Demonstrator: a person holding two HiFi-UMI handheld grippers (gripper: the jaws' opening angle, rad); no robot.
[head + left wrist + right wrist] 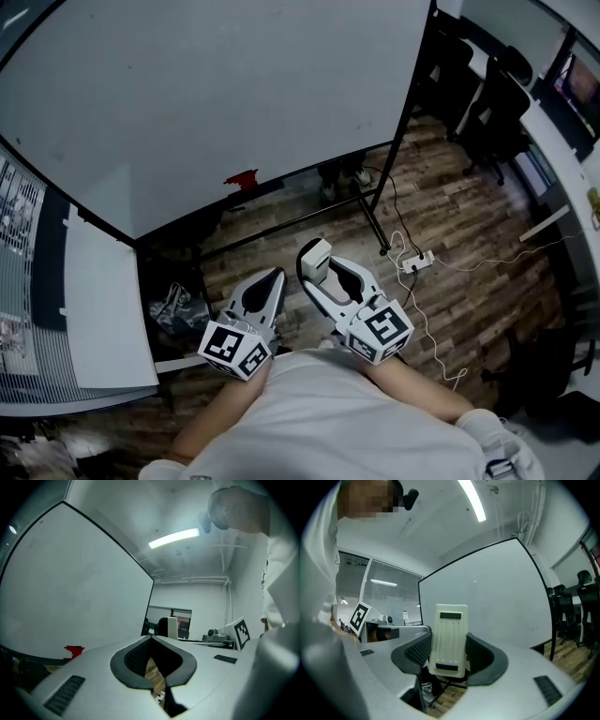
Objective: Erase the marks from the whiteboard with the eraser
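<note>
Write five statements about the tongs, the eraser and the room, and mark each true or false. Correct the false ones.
1. The right tongs grip the eraser. True.
2. The left tongs hold a marker. False: they are shut with nothing between them.
3. The eraser is pressed against the whiteboard. False: it is held apart from the board, above the floor.
4. A power strip lies on the wooden floor. True.
5. A red object sits at the whiteboard's lower edge. True.

Eraser (449, 639) in right tool (330, 272), left tool (273, 281) beside, whiteboard (216, 94) ahead.
</note>
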